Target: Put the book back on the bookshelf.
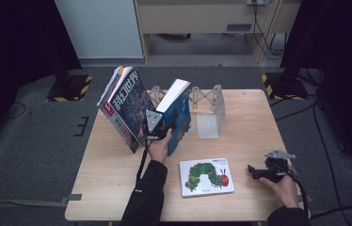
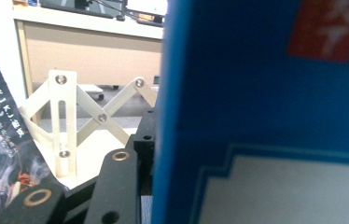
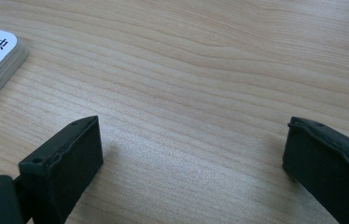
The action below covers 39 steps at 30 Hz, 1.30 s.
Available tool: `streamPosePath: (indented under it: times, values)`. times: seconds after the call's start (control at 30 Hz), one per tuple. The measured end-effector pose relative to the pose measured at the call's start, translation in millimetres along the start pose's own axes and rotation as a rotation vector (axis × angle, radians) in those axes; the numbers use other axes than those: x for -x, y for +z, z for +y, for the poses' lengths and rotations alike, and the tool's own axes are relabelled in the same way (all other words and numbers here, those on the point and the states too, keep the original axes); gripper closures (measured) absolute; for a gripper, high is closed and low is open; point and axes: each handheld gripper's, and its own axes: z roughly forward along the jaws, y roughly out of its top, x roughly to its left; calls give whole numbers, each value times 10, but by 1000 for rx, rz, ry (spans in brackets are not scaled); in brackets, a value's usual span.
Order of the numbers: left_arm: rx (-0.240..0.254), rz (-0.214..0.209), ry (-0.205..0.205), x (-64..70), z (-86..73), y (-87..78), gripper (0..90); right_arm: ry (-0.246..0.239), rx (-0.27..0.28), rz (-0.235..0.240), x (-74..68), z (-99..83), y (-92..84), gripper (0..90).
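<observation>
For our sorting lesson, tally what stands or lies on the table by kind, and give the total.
Books: 3 – dark-covered book, blue book held upright in the left gripper, caterpillar picture book lying flat.
Bookends: 1 – extendable bookend at the table's far edge.
Total: 4

The left gripper [image 1: 167, 126] clamps a tilted blue book [image 1: 180, 113] beside a leaning dark-covered book [image 1: 126, 106], near the expanding book rack [image 1: 207, 110]. A caterpillar book [image 1: 206, 176] lies flat on the table's [image 1: 249, 141] near side.
</observation>
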Motion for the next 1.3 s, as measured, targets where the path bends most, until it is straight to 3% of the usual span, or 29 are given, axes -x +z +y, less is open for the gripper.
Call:
streamPosePath:
  times: [0.3, 0.73, 1.1, 1.3]
  values:
    - [-35, -20, -14, 72, -6, -105, 568, -2, 1, 0, 2, 0, 0, 52]
    - [-8, 36, 3, 186, -54, -220, 572, -3, 5, 0, 1, 3, 6, 51]
    - [8, 37, -9, 170, -63, -195, 572, -3, 7, 0, 2, 6, 10, 51]
    - [11, 60, -3, 169, -48, -76, 572, -2, 6, 0, 1, 6, 9, 52]
